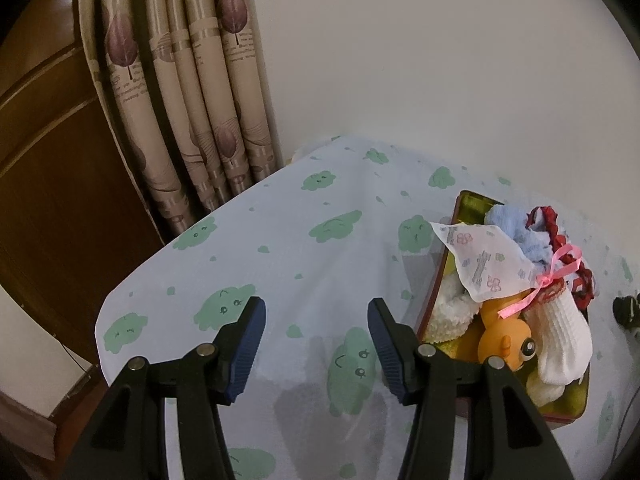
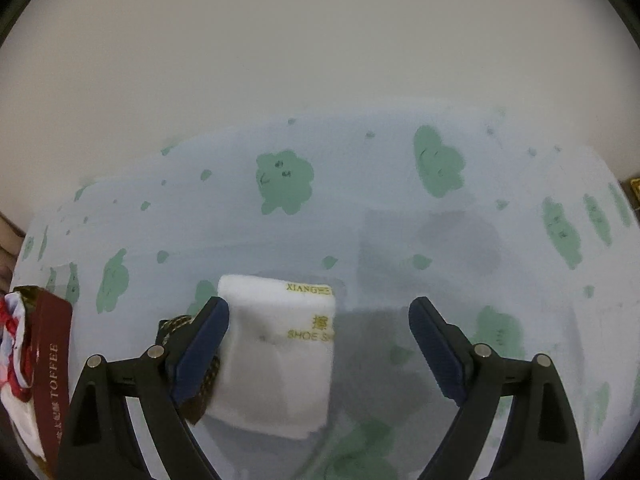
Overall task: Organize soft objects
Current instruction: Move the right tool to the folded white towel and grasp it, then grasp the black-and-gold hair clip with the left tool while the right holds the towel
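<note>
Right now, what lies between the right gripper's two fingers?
In the right wrist view, a white folded cloth with gold lettering lies on the tablecloth between the open right gripper fingers, nearer the left one. Otherwise bare tablecloth.

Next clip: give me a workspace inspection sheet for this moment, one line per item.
Surface: tablecloth with green cloud print covers the table.
Job's things: toffee box heaped with white sock, orange toy, blue cloth, printed pouch; white shoe-shine cloth still on the table.
Clutter: dark patterned item beside that cloth, partly hidden.
Grippers: left hand-held gripper open, empty; right hand-held gripper open over the cloth.
Cables: thin cord at the table edge.
Surroundings: curtain, plain wall.
</note>
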`<state>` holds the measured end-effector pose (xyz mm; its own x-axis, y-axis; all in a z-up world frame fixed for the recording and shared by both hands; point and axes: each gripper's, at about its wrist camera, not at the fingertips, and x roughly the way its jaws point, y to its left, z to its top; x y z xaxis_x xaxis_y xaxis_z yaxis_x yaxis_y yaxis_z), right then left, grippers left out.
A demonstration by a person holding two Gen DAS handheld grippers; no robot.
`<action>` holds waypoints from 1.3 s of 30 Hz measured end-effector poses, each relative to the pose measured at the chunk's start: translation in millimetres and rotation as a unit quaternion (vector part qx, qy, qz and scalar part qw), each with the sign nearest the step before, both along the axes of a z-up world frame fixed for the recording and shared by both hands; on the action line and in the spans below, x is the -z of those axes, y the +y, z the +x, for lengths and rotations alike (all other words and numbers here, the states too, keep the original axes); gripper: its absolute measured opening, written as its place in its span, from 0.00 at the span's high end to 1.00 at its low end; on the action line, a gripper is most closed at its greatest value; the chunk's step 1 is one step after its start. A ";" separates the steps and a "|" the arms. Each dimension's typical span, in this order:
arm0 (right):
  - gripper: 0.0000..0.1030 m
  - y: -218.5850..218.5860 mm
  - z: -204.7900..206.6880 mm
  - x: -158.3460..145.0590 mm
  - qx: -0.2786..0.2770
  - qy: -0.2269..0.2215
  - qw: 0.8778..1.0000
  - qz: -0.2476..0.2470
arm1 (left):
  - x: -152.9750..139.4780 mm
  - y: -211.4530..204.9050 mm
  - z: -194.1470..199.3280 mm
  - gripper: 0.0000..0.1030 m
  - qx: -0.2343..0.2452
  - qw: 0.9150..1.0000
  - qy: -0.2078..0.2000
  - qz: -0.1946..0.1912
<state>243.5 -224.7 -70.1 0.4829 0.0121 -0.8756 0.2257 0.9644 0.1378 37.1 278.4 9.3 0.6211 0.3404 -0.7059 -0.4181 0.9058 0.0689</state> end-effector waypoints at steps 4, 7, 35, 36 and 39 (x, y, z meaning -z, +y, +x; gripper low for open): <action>0.13 10.0 2.6 13.6 -0.010 0.000 1.000 -0.011 | 1.2 -0.7 1.1 0.47 0.004 1.000 0.004 0.004; 0.19 26.3 -2.0 16.6 -0.043 0.001 0.998 -0.055 | 1.8 -1.0 3.0 0.47 0.006 1.000 0.007 0.003; 0.53 -45.6 -144.6 -7.7 -0.068 -0.073 0.994 0.048 | -35.4 -158.8 -4.3 0.47 0.195 0.980 -0.028 0.030; 0.51 -46.8 -145.0 -8.2 -0.064 -0.076 0.994 0.050 | -35.1 -172.9 -1.5 0.47 0.212 0.977 -0.023 0.026; 0.46 -57.0 -145.9 -7.4 -0.053 -0.080 0.994 0.060 | -32.6 -211.4 4.7 0.47 0.258 0.966 -0.014 0.021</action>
<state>97.7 -281.7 -62.7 0.6061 0.1698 -0.7771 0.0906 0.9558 0.2796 41.8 66.9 41.9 0.7350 0.0091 -0.6780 0.0854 0.9907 0.1058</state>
